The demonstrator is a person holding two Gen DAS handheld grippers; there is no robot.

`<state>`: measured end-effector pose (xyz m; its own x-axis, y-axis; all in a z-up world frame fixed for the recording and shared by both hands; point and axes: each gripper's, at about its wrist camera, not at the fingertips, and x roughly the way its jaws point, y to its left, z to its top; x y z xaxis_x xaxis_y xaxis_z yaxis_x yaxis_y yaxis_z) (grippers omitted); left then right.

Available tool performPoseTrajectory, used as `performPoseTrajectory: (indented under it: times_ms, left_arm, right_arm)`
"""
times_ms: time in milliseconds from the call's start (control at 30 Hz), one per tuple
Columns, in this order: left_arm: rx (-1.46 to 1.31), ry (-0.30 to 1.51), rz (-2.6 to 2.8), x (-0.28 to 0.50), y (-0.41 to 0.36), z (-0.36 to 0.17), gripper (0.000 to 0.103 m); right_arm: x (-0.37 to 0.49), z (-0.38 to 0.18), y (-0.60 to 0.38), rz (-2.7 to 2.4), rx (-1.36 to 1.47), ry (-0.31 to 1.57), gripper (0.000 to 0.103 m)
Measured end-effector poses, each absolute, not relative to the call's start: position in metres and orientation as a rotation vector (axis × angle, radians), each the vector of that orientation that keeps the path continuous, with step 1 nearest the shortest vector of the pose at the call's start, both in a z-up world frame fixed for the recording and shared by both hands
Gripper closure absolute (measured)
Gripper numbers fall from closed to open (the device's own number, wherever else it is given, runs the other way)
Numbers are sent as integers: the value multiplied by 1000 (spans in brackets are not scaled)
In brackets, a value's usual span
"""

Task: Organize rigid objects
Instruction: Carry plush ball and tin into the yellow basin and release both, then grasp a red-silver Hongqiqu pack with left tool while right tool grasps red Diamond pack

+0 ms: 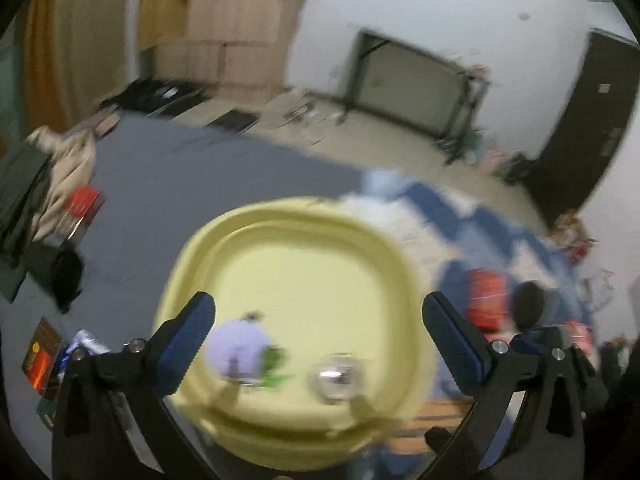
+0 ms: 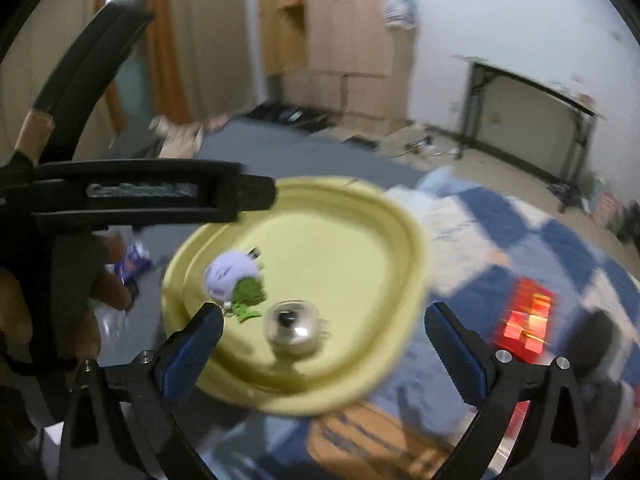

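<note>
A pale yellow tray point(image 1: 288, 216) point(image 2: 384, 216) lies on a bed. On it rest a small lilac and green toy point(image 1: 240, 344) point(image 2: 232, 274) and a clear round capsule point(image 1: 334, 378) point(image 2: 290, 326). My left gripper point(image 1: 320, 320) hangs above the tray, open, with nothing pressed by its blue pads. My right gripper point(image 2: 324, 328) is also open above the tray, its fingers astride the capsule without touching it. The other gripper's black body point(image 2: 140, 196) shows at the left of the right wrist view. Both views are blurred.
A blue and white checked blanket point(image 2: 520, 240) covers the bed to the right, with a red box point(image 2: 526, 318) point(image 1: 486, 300) and a dark object point(image 1: 528, 308) on it. A grey sheet point(image 1: 180, 184), folded clothes point(image 1: 48, 176) and small packets lie left. Wardrobe and folded table stand beyond.
</note>
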<state>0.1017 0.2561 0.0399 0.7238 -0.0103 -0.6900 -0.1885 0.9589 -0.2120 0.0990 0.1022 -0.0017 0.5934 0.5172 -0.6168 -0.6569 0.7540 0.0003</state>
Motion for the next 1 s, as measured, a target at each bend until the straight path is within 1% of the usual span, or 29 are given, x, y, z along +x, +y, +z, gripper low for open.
performPoseTrajectory:
  times_ms: [167,267,333,433,600,700,833,1000]
  left_arm:
    - [-213,677,-29,91,180,78,0]
    - [-234,685,-74,75,147,82,0]
    - [-248,736,-80,64,129,75,0]
    - [-185,856,-135,61,102,52,0]
    - [-168,897,-124,59,88,38,0]
    - [-145,899,-92,64,81,30,0]
    - [-89,933,-101,74,62,9,0]
    - [-6,981,-131,99,37,-32,0]
  right_arm:
    - [71,49,3,545,-149,591,0]
    - [51,78,-74,428,-133,566,0]
    - [35,91,-123,354,-115,563,0]
    - [13,100,-185,265,-79,575,0]
    - [-9,87,-239,144,-90,581,0]
    - [-4,70,-258,119,-19,631,0]
    - [16,32,-243,133,42,662,0]
    - [69,-6,-209,187,-63,718,0]
